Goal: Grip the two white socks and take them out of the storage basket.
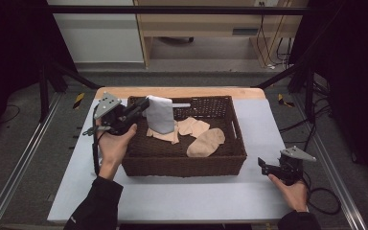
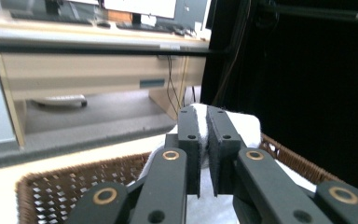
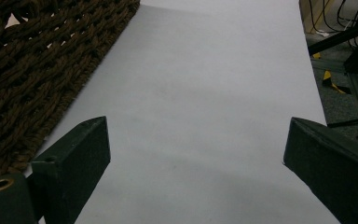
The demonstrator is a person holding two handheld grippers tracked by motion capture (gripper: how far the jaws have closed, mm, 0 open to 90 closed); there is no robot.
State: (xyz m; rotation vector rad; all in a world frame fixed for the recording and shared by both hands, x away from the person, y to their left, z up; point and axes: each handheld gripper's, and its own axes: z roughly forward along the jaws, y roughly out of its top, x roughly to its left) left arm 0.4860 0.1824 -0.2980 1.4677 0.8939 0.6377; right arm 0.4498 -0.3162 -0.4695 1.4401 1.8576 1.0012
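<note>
Wicker basket [image 1: 184, 165] sits mid-counter, nearer the far edge, and a white cloth [image 1: 160, 114] hangs over its far-left corner, pinched at its top edge by the left gripper [image 1: 143, 106]. In the left gripper view the fingers [image 2: 189, 140] are nearly shut, with a fold of that cloth between them. The cloth hangs long-axis down from the grip, its lower end among beige cloths [image 1: 199, 134] on the basket floor. The left hand [image 1: 115, 143] reaches in over the basket's left wall, gripper pointing right and away. The right gripper [image 1: 264, 166] rests low on the counter [image 1: 268, 124] near the basket's near-right corner, fingers spread wide and holding nothing. Lifting the cloth clear looks like the left hand's job.
</note>
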